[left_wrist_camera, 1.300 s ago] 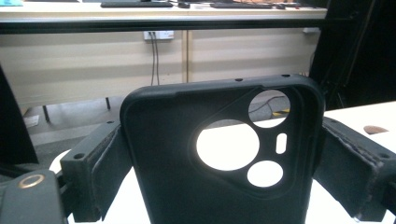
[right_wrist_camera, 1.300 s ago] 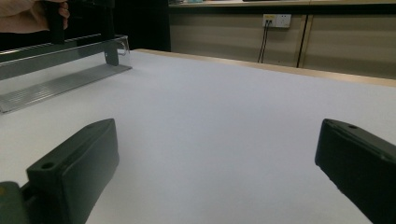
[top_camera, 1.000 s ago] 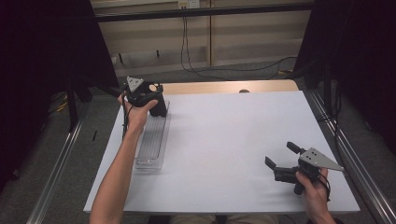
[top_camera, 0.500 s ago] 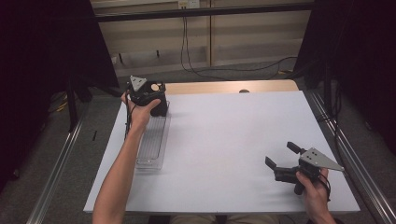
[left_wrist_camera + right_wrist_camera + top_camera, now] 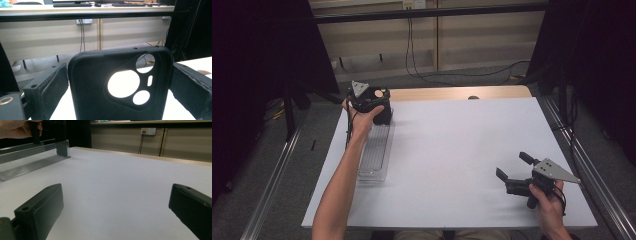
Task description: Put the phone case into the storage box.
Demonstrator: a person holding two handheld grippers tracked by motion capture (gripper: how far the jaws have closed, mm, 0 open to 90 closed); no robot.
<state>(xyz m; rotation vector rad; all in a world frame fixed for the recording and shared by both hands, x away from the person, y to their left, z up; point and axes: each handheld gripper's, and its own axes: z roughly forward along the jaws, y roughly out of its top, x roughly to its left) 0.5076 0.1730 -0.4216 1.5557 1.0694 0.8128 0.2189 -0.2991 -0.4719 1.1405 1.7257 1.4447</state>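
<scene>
Your left gripper [image 5: 379, 107] sits at the far left of the table [image 5: 452, 135], above the far end of the clear tray [image 5: 374, 150]; your left hand [image 5: 359, 117] wraps its body from the near side, and the grey plate on top tilts toward the table's left edge. In the left gripper view the jaws are closed on a black phone case [image 5: 120, 85]; one pad [image 5: 53, 82] presses its left edge and the other its right edge; the case stands upright between them, its inner side facing the camera, with the camera cut-outs in its upper right part showing the white table and the floor beyond. From the high view the case is a dark block under the gripper at the tray's far end; you cannot tell there whether it touches the tray.

Your right gripper [image 5: 514, 170] rests low at the near right of the table, well apart from the tray; your right hand [image 5: 547, 197] holds it from below the near edge; its jaws stand wide apart and point toward the table's left side, with nothing between them. In the right gripper view the two jaws frame bare white tabletop; the tray [image 5: 32, 161] lies at upper left, with your left hand [image 5: 20, 128] above it.

Cables [image 5: 432, 72] run across the floor behind the table.
</scene>
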